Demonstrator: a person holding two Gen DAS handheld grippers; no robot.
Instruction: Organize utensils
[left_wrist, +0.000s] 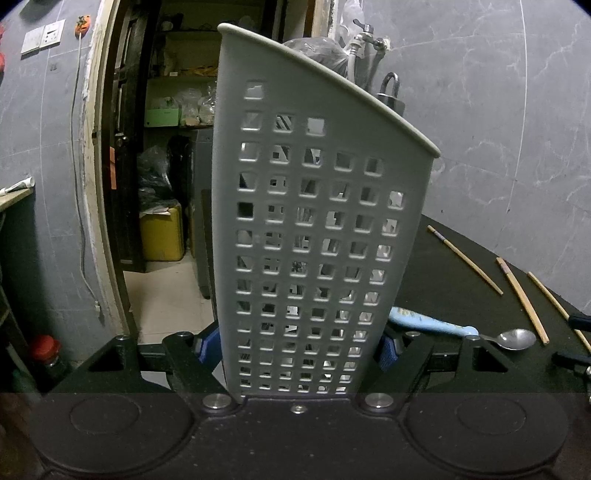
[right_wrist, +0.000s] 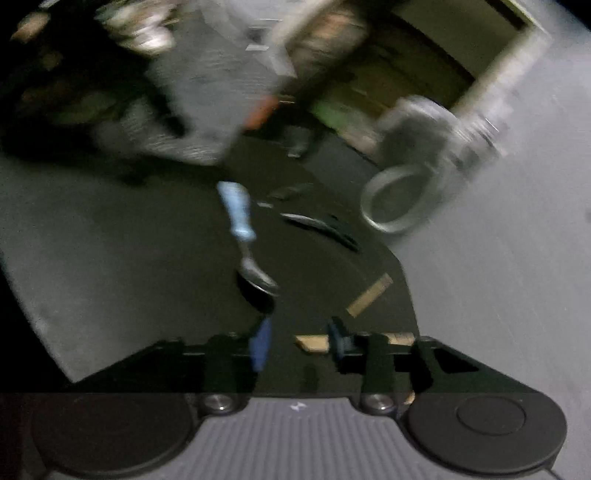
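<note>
My left gripper (left_wrist: 299, 350) is shut on a tall grey perforated utensil holder (left_wrist: 310, 221), held upright and filling the middle of the left wrist view. Behind it on the black table (left_wrist: 454, 302) lie a spoon with a light blue handle (left_wrist: 461, 330) and three wooden chopsticks (left_wrist: 521, 299). The right wrist view is blurred by motion. My right gripper (right_wrist: 299, 343) is open and empty above the table, with the spoon (right_wrist: 243, 236) just ahead of it and chopstick pieces (right_wrist: 369, 295) beside its right finger.
An open doorway (left_wrist: 162, 184) with shelves and a yellow canister lies left of the holder. A tap and padlock (left_wrist: 388, 92) sit behind it on the grey marble wall. A red-capped bottle (left_wrist: 46, 354) stands low left. A blurred round metal ring (right_wrist: 399, 199) shows at right.
</note>
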